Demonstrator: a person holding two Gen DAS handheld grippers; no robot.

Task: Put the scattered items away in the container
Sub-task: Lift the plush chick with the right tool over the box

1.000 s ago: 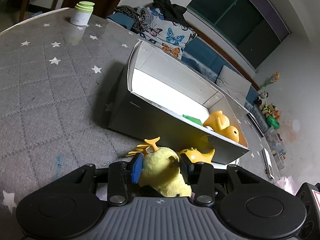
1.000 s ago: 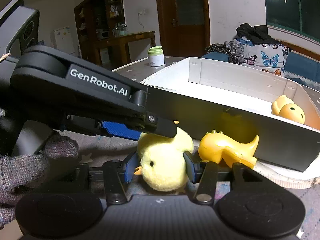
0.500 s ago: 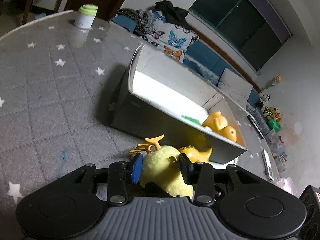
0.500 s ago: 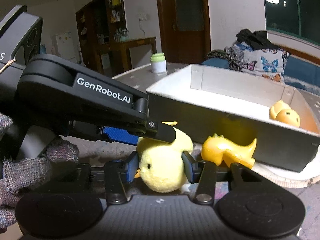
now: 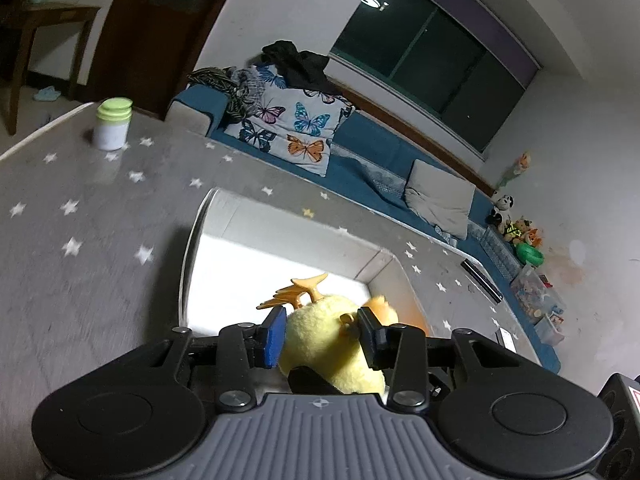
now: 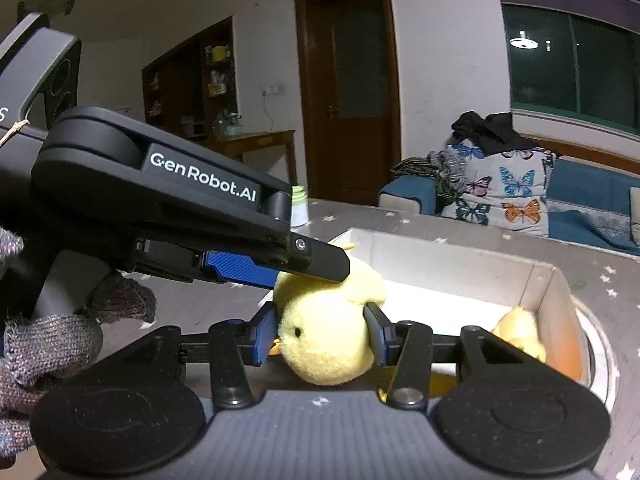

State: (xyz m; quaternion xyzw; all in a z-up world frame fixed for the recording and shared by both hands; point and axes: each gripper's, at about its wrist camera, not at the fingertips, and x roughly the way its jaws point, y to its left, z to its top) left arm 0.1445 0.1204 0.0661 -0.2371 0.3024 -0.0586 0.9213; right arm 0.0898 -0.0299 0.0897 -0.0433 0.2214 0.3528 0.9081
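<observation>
Two tools grip one soft yellow chick (image 6: 326,334) at once: the right tool (image 6: 320,334) pinches it around the head, jaws narrowed and pads sunk into the fluff, while the left tool (image 5: 320,330) clamps the body from the left, reaching across in the right wrist view. The left tool's jaws have just been closing a little, with the chick between them, and its pads press the plush on both sides. The chick hangs above the near rim of the white box (image 5: 256,256), its orange feet (image 5: 298,292) pointing toward the far wall.

To do this step well, I would carry both tools together over the rim so the toy is not stretched or twisted, stop above the bare white floor of the box, then loosen both grips at about the same time; if one lets go first, the toy may swing. An orange-yellow toy (image 6: 520,332) already lies in the right end, so the bare middle looks the better drop spot.

The worktop (image 5: 80,240) wears a grey quilted cover with white stars; a small white jar with a green lid (image 5: 112,130) stands at its far left. Beyond is a blue sofa (image 5: 372,148) with a butterfly-print pillow (image 5: 292,128), a dark window, and a brown door (image 6: 348,92).
</observation>
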